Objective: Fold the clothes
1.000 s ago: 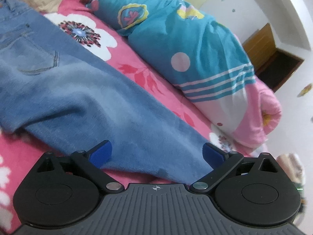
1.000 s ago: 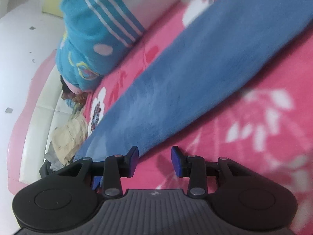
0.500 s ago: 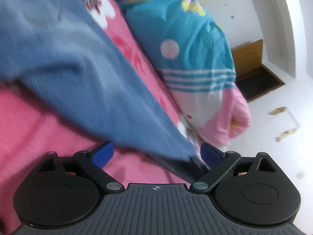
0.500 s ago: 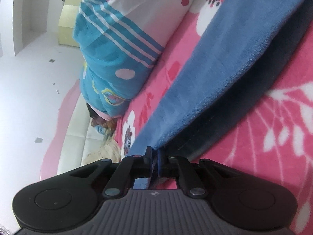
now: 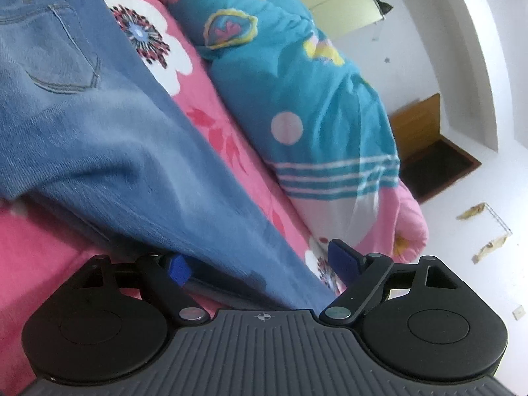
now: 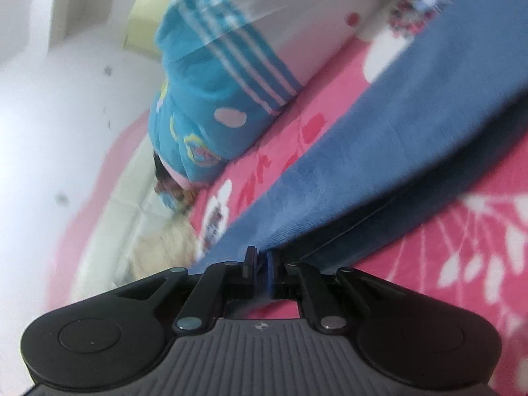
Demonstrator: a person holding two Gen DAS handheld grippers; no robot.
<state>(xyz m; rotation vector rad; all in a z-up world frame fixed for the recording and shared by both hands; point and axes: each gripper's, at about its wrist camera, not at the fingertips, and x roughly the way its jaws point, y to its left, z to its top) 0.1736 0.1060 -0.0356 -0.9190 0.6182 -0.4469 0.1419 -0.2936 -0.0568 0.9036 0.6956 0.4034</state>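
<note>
Blue jeans point(image 5: 115, 151) lie spread on a pink flowered bed sheet point(image 5: 43, 231), back pocket at the upper left. One leg's end runs down between the wide-set blue pads of my left gripper point(image 5: 260, 264). Its jaws are closing; the left pad is at the cloth's edge and the right pad stands clear of it. In the right wrist view the jeans point(image 6: 379, 151) stretch away to the upper right. My right gripper point(image 6: 260, 262) has its pads nearly together, pinching the jeans' lower edge, and the jaws are opening a touch. That edge is lifted off the sheet point(image 6: 462, 231).
A rolled teal and pink quilt point(image 5: 297, 82) lies along the bed's far side, close beside the jeans. A wooden cabinet point(image 5: 419, 122) stands on the white floor past the bed. A beige cloth point(image 6: 158, 247) lies near the cream headboard.
The right gripper went from open to shut on the jeans' edge and lifted it. The left gripper's pads drew a little closer together around the leg's end, and both views rolled.
</note>
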